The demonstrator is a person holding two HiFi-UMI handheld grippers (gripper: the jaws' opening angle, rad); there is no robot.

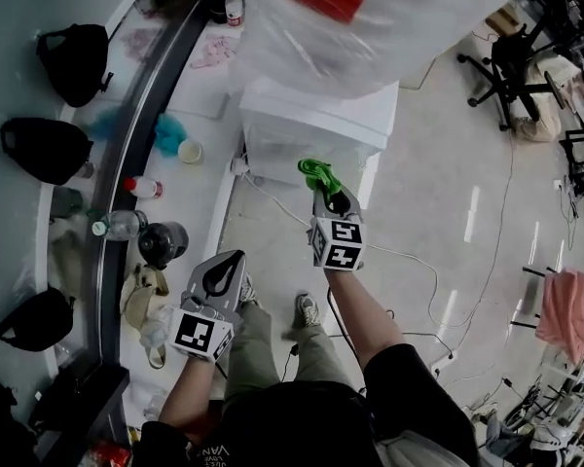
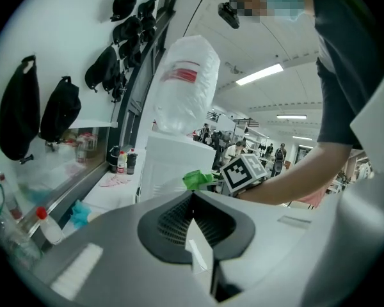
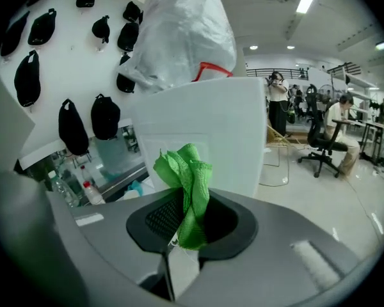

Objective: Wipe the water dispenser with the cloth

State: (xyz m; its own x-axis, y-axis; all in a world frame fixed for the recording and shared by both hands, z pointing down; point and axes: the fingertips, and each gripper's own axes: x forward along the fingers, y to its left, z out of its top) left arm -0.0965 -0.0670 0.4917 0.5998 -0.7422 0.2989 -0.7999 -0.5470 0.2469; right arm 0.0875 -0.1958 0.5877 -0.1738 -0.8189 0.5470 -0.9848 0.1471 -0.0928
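Note:
The white water dispenser (image 1: 311,125) stands ahead with a plastic-wrapped bottle (image 1: 350,17) on top. It also fills the right gripper view as a white box (image 3: 205,139). My right gripper (image 1: 329,195) is shut on a bunched green cloth (image 1: 318,175), held close in front of the dispenser's front face; the cloth (image 3: 187,190) sticks up from between the jaws. My left gripper (image 1: 221,278) hangs lower and to the left, shut with nothing in it. From the left gripper view the dispenser (image 2: 173,165) and the cloth (image 2: 197,179) show ahead.
A counter (image 1: 190,178) along the left wall carries bottles, a cup and a blue rag (image 1: 167,132). Black bags (image 1: 73,61) hang on the wall. A cable (image 1: 419,261) runs across the floor. Office chairs (image 1: 511,61) stand at the far right.

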